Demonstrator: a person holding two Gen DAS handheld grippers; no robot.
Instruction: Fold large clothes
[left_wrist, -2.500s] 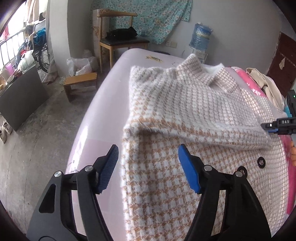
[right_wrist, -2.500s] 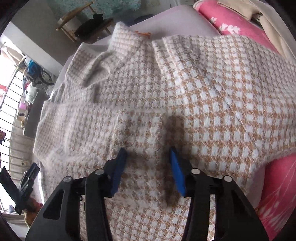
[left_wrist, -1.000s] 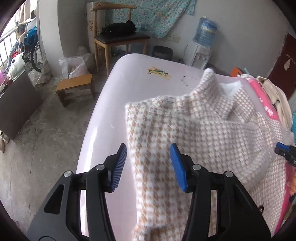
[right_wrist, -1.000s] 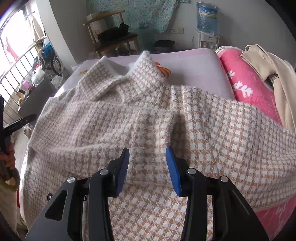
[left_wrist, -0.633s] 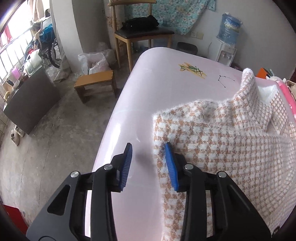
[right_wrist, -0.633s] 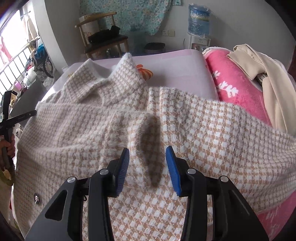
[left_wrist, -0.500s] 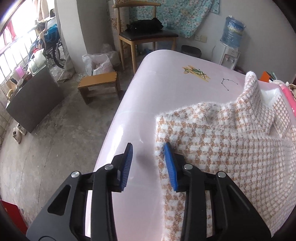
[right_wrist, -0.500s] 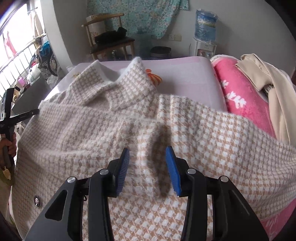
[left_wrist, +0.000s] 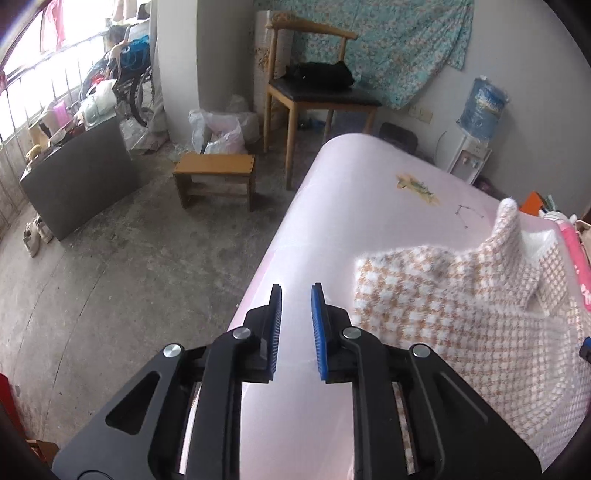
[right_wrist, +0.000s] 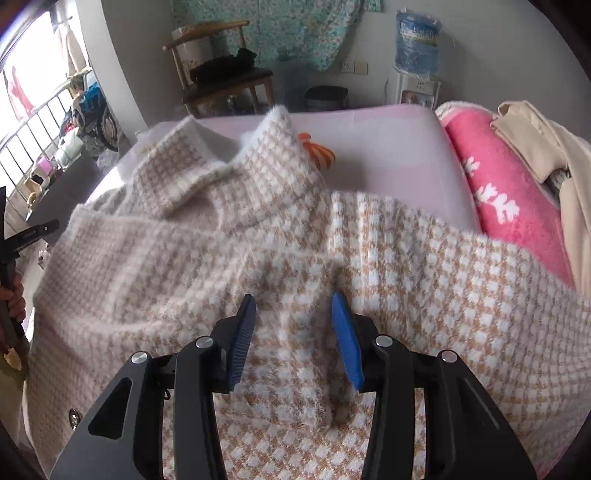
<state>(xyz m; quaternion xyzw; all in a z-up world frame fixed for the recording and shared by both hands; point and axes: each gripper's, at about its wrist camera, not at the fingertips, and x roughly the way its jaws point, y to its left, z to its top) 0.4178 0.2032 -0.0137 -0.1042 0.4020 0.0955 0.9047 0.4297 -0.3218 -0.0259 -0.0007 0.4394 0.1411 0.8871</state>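
Both pairs of jaws stand apart with nothing held between them: those of the left gripper (left_wrist: 296, 325) are narrowly parted over bare pink table (left_wrist: 332, 206), just beside the near left edge of the houndstooth coat (left_wrist: 461, 314), while those of the right gripper (right_wrist: 293, 338) are spread wider and hover low over the middle of that coat (right_wrist: 184, 266). Whether the right blue pads (right_wrist: 347, 339) touch the fuzzy cloth cannot be told from the right wrist view. The coat, checked in tan and white, lies spread on the table with its collar (right_wrist: 207, 173) turned up at the far end, and a sleeve or side panel is folded across the body, forming a soft ridge between the right gripper's fingers. A dark snap button (right_wrist: 74, 417) shows on the coat's near left edge. To the right of the coat lies a pink blanket with white print (right_wrist: 498, 192), and a beige garment (right_wrist: 554, 155) is heaped on top of it. Beyond the table stand a wooden chair (left_wrist: 314, 85) with a dark bundle on its seat, a low wooden stool (left_wrist: 216, 177) on the concrete floor, and a water dispenser (right_wrist: 415, 70) against the wall under a hanging floral cloth (left_wrist: 388, 40).
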